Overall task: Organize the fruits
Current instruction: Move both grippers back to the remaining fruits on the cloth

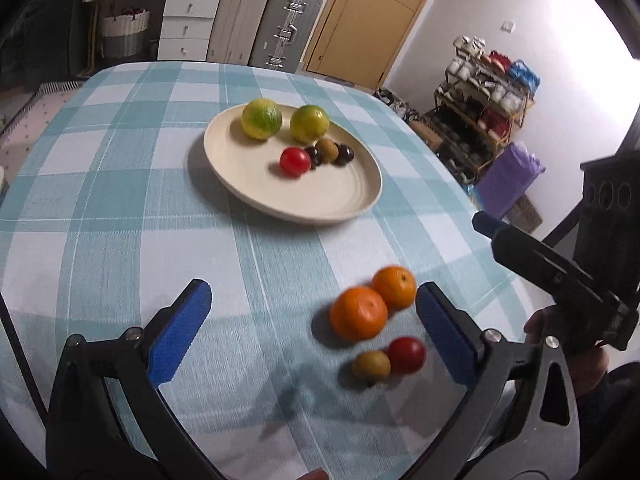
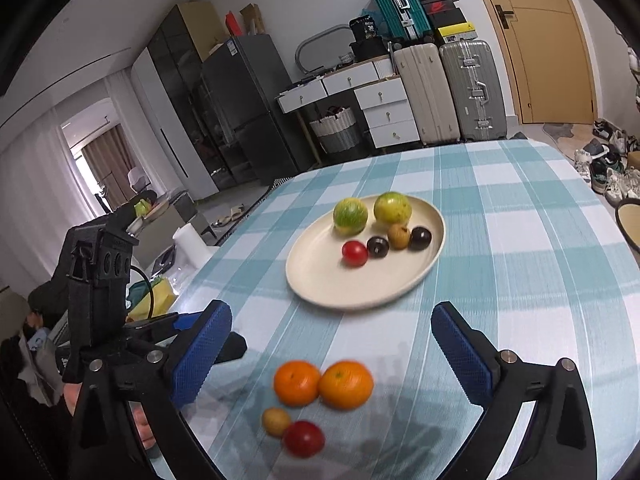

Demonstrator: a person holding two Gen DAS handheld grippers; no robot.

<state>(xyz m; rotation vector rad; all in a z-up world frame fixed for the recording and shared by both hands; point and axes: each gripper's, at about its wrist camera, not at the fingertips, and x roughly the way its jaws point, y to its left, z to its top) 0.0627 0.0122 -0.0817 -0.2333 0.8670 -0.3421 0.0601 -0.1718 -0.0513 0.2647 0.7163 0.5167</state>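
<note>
A cream plate on the checked tablecloth holds two yellow-green citrus fruits, a red tomato, a small brown fruit and two dark round fruits. Nearer me on the cloth lie two oranges, a small brown fruit and a red tomato. My left gripper is open and empty, left of these. My right gripper is open and empty above them; it also shows in the left wrist view.
The table has a rounded far edge. Beyond it stand suitcases, white drawers, a basket, a door and a shoe rack. A paper roll stands off the left edge.
</note>
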